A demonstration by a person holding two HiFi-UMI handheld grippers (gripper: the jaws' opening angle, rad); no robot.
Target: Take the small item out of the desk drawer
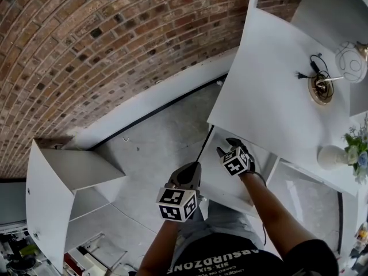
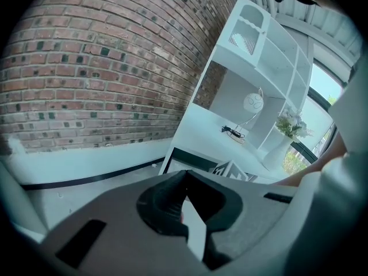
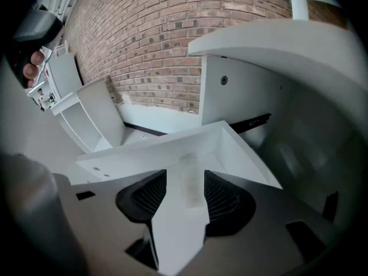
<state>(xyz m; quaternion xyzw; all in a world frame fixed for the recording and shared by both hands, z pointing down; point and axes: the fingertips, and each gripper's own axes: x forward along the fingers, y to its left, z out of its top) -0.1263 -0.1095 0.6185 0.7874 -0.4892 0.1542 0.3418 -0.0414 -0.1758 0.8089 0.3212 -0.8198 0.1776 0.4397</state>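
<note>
Under the white desk [image 1: 276, 91] the white drawer [image 1: 215, 183] stands pulled out. My right gripper [image 1: 229, 149] reaches into it. In the right gripper view it [image 3: 185, 175] is open, its dark ribbed pads [image 3: 150, 195] spread above the drawer's floor and walls [image 3: 172, 145]. On the floor between the jaws lies a pale oblong small item [image 3: 192, 188], faint and hard to make out. My left gripper [image 1: 191, 170] hangs just left of the drawer's front, apart from it. Its tips meet in its own view [image 2: 184, 180], with nothing held.
On the desk top sit a lamp base with a black cable [image 1: 321, 86] and a white vase of flowers [image 1: 334, 156]. A white shelf unit [image 1: 63, 194] lies at the left on the grey floor [image 1: 155, 148]. A brick wall [image 1: 103, 50] runs behind.
</note>
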